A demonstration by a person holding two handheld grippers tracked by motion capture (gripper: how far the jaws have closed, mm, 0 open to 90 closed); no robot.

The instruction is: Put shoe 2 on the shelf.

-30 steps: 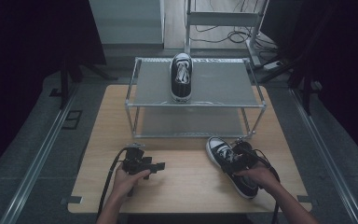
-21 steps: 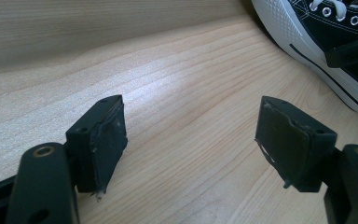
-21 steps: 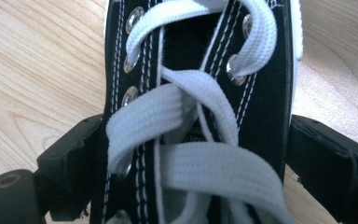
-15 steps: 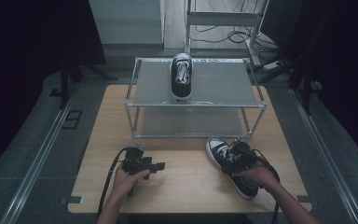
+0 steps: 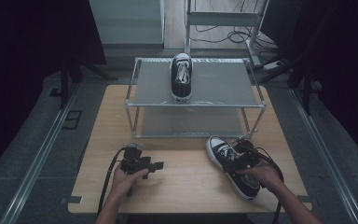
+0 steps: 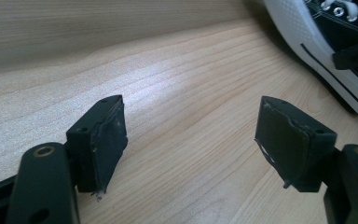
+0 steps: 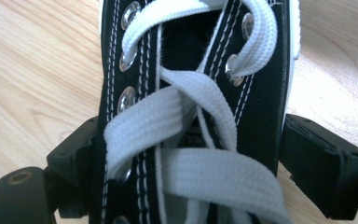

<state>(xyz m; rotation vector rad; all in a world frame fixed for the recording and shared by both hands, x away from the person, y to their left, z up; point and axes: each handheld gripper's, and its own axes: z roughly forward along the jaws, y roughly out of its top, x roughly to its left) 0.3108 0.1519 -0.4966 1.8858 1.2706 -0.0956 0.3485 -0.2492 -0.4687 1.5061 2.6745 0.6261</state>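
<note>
**A:** Status on the right claw?

**B:** I've got it straddling the laced throat of the sneaker on the desk — one jaw either side of the upper, just in front of the rack. In the right gripper view the left jaw sits against the canvas; the right one looks a hair off it. Can't tell if it's clamped yet.

**A:** Left claw?

**B:** Left claw is wide open, nothing between the jaws, hovering low over bare wood. Shoe's white toe cap is off to its right, well apart.

**A:** Risks?

**B:** Main one, as I judge it: the grip is on soft canvas and laces, not the sole. It can collapse or slide, and the shoe could swing heel-down on lift. A jaw could also snag a lace loop.

**A:** Obstacles?

**B:** Metal rack directly ahead. Top shelf already has the matching sneaker near the middle; free space to its right. The front rail and right post are close to my lift path — I'd go up first, then forward. The right claw's cable trails by the heel and could drag.
</note>
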